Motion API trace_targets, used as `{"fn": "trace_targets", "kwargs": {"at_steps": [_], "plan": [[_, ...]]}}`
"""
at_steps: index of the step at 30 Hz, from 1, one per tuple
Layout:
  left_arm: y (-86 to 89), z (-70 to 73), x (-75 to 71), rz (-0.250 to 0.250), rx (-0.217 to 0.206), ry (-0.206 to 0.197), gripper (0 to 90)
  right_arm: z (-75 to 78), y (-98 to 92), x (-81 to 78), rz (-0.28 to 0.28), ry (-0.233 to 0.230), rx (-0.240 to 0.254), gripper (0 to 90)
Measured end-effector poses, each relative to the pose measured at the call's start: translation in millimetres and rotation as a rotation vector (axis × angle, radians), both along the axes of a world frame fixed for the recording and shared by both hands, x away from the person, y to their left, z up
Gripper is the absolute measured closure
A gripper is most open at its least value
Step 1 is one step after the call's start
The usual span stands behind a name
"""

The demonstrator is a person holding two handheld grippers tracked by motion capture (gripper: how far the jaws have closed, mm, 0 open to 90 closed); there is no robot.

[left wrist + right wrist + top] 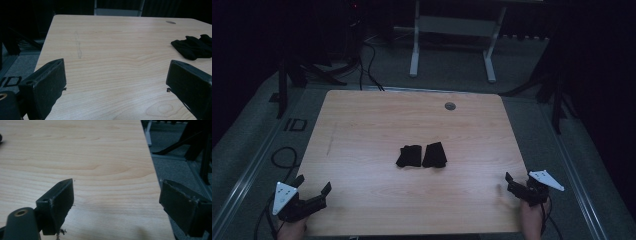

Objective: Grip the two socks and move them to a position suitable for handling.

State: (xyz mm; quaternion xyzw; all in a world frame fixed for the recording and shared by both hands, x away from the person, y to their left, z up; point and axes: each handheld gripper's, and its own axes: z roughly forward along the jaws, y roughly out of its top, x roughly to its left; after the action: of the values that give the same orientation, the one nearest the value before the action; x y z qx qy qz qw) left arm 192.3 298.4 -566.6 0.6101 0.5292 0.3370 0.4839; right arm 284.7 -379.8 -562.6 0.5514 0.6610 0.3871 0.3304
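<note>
My left gripper (314, 192) and right gripper (518, 184) wait with jaws released at the desk's (362, 125) near corners. The two black cloths (421, 155), possibly socks, lie touching mid-desk; I risk snagging both together.

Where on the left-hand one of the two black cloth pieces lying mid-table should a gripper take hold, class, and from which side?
Probably its near left corner. The left black cloth piece lies flat and crumpled, its right edge against the right black cloth piece. The open left gripper has bare wooden table between, so come low from the near left and pinch a raised fold.
</note>
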Motion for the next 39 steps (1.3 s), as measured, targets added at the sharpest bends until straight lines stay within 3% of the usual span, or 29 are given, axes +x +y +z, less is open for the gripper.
{"fn": "trace_targets", "kwargs": {"at_steps": [6, 11, 16, 18, 19, 23, 27, 28, 31, 34, 37, 39], "plan": [[-0.4, 0.6, 0.2, -0.002, -0.001, 0.007, 3.1, -0.8, 8.7, 1.3, 0.037, 0.024, -0.072, 13.5], [-0.9, 1.0, 0.0, -0.013, 0.018, 0.000, 3.0, -1.0, 8.0, 4.2, 0.048, 0.051, -0.064, 13.4], [-8.9, 2.4, 0.1, -0.061, 0.068, 0.002, 3.1, 1.2, 6.3, 6.8, 0.108, 0.071, -0.036, 13.2], [-13.5, 2.5, -0.3, -0.075, 0.086, -0.029, 3.1, 4.2, 8.3, 8.1, 0.132, 0.081, -0.039, 13.2], [-15.4, 3.2, -0.1, -0.080, 0.092, -0.020, 3.1, 5.6, 9.7, 9.0, 0.145, 0.085, -0.040, 13.2], [-23.1, 4.7, 2.8, -0.086, 0.071, 0.079, 3.0, 11.6, 17.6, 13.5, 0.197, 0.118, -0.041, 13.0], [-29.3, 6.0, 6.5, -0.113, 0.010, 0.114, 3.0, 16.7, 27.9, 17.2, 0.246, 0.126, -0.058, 12.7], [-30.9, 6.2, 7.6, -0.128, -0.008, 0.113, 3.0, 17.6, 29.7, 18.5, 0.254, 0.126, -0.058, 12.8], [-35.5, 9.9, 11.5, -0.195, -0.065, 0.164, 3.0, 21.1, 36.0, 22.7, 0.267, 0.131, -0.054, 12.9], [-40.9, 13.3, 11.3, -0.188, -0.017, 0.150, 3.0, 24.2, 45.0, 27.2, 0.309, 0.140, -0.058, 12.9], [-44.5, 10.0, 11.5, -0.185, 0.003, 0.155, 3.0, 25.7, 54.5, 32.8, 0.362, 0.160, -0.053, 12.9], [-47.6, 8.3, 11.3, -0.193, 0.021, 0.167, 3.0, 28.2, 61.6, 36.7, 0.393, 0.170, -0.077, 13.1]]}}
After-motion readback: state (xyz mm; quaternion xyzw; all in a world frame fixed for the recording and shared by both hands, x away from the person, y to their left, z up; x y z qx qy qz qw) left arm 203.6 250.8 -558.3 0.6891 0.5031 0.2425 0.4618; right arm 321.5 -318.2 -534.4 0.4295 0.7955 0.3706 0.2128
